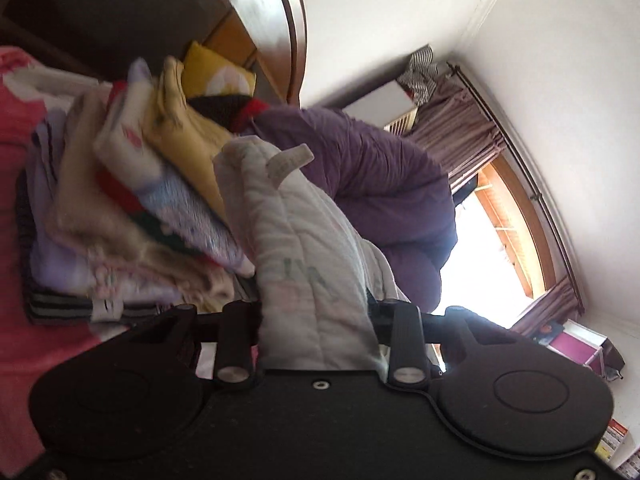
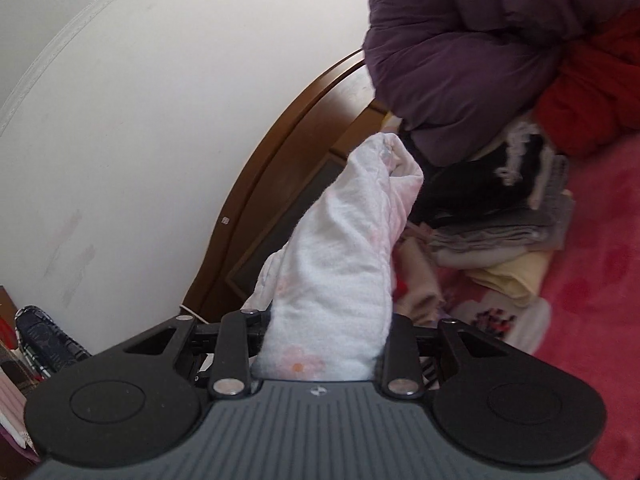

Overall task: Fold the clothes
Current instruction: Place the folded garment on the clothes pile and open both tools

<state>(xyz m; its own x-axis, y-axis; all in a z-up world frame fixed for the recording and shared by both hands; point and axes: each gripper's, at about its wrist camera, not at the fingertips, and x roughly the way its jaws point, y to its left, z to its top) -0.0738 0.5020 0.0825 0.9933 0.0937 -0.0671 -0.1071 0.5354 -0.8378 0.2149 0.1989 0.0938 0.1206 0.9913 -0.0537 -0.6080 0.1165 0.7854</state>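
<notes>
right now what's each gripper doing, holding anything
left gripper: shut on the white quilted garment.
right gripper: shut on the white floral fabric.

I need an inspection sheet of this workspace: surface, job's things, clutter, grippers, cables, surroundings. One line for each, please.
Surface: pink bed cover, partly covered by clothes.
Job's things: white quilted garment, a bunch of it in each gripper; folded clothes stack beside it; second folded pile.
Clutter: purple padded jacket, red garment, yellow cushion.
Grippers: left gripper shut on the white garment; right gripper shut on the same fabric.
Cables: nothing seen.
Surroundings: wooden headboard, curtained window, white wall.
</notes>
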